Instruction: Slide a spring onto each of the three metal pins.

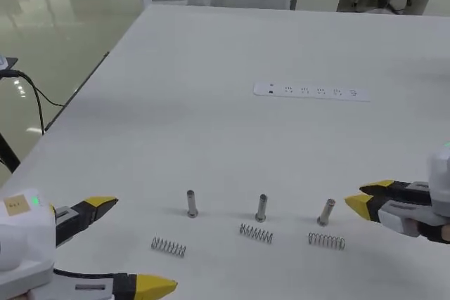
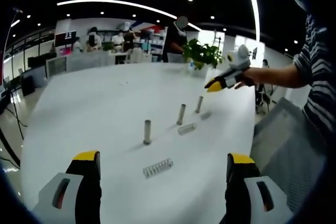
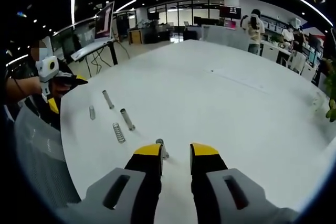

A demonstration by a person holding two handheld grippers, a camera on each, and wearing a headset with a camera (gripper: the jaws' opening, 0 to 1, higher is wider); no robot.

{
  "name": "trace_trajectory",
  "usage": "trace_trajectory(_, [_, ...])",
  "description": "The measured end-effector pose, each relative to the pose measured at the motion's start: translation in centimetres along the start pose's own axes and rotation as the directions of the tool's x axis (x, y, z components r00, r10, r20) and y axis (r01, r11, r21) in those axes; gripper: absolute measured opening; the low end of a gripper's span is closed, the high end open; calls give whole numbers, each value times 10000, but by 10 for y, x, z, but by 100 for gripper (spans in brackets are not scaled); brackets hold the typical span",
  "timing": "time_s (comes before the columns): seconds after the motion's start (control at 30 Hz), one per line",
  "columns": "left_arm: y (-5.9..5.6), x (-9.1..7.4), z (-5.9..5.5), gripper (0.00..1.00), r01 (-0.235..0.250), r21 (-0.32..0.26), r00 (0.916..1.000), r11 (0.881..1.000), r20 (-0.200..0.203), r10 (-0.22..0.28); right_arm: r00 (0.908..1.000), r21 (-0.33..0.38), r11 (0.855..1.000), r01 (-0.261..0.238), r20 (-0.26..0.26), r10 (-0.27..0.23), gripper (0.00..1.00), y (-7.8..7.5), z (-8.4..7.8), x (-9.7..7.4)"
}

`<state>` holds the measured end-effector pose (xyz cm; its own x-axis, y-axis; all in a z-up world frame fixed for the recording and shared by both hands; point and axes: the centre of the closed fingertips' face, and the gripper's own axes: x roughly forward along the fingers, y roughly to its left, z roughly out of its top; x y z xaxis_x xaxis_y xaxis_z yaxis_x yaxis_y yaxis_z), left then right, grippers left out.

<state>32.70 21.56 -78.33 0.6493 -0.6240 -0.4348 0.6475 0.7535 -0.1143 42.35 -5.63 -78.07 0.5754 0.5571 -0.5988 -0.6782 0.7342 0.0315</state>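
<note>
Springs: 3 small open-wire coils lying flat on the white table (image 1: 211, 124), one in front of each pin. The left spring (image 1: 169, 246), middle spring (image 1: 256, 233) and right spring (image 1: 327, 241) are all loose, none on a pin yet.

Pins: left pin (image 1: 191, 203), middle pin (image 1: 261, 208) and right pin (image 1: 326, 211) stand upright in a row, each on a slightly wider foot, well apart from one another.

Handling (judged): the springs look very light and squashy along their length, and round, so apt to roll on the smooth top or flick out if pinched hard. Best hold is a gentle nip across the coil near one end, keeping the other end open to feed over a pin tip. The pins are stiff, smooth metal. I can't tell if they're fixed or free-standing, so treat them as tippable and lower the spring straight down w/o side push.

Left gripper (image 1: 130, 244) sits low at the near-left corner, pointing across toward the left spring, jaws spread wide w/ nothing between them. In the left gripper view that spring (image 2: 158, 167) lies on the table just ahead, between the lines of the two jaws.

Right gripper (image 1: 365, 197) comes in from the right edge about level w/ the right pin, tips just beside it but not touching. Its jaws are parted only a little and grip nothing.

Power strip (image 1: 313, 91) lies further back, clear of the work
</note>
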Motion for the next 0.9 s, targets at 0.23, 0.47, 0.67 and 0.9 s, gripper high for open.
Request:
trace_trajectory(0.23, [2,-1,-1,97,34,-34,10000,10000,-89,-34,9994,-1145,9933,-147,-337,109,20,3,-5,-9])
trace_trajectory(0.47, [-1,-1,0,97,100,-47,9999,9999,-105,-101,9957,-2215,9726,-708,-742,556,22,16,-20,-8])
trace_trajectory(0.67, [-1,-2,-2,97,142,-41,9997,9999,-173,-143,9861,-3189,9356,-1513,-1145,1204,23,34,-30,-6])
trace_trajectory(0.9, [0,-2,-3,96,117,-64,9997,9999,-196,-118,9744,-3824,8979,-2182,-1370,1784,23,47,-33,-7])
